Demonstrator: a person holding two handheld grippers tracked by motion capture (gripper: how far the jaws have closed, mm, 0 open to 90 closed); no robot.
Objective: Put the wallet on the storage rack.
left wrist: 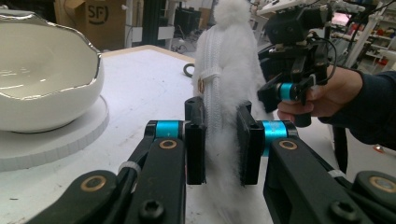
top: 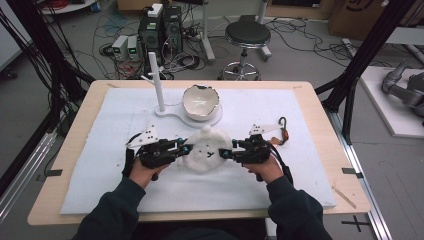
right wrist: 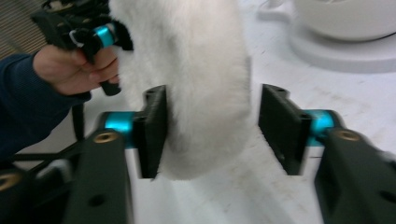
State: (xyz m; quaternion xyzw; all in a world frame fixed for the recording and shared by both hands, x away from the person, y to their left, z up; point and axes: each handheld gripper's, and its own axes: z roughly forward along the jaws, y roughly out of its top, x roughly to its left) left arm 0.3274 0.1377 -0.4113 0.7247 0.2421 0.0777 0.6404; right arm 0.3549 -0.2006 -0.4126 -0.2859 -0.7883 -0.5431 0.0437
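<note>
This was a lab: computer towers, tangled floor cables, a stool and black frame struts surrounded the tabletop.

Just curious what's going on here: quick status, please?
Left gripper shut on fluffy white zipped pouch. Right gripper open around its other end. White gold-rimmed bowl behind, clear.

A white, fluffy plush pouch sits on the white mat near the middle of the table, rounded like a small animal's face, with tiny dark marks on its upper side and a small bump at its far edge. In the left gripper view it stands on edge, showing a white zipper running up its narrow side with a small pull tab partway up. In the right gripper view its furry lower end reaches the mat.
</note>
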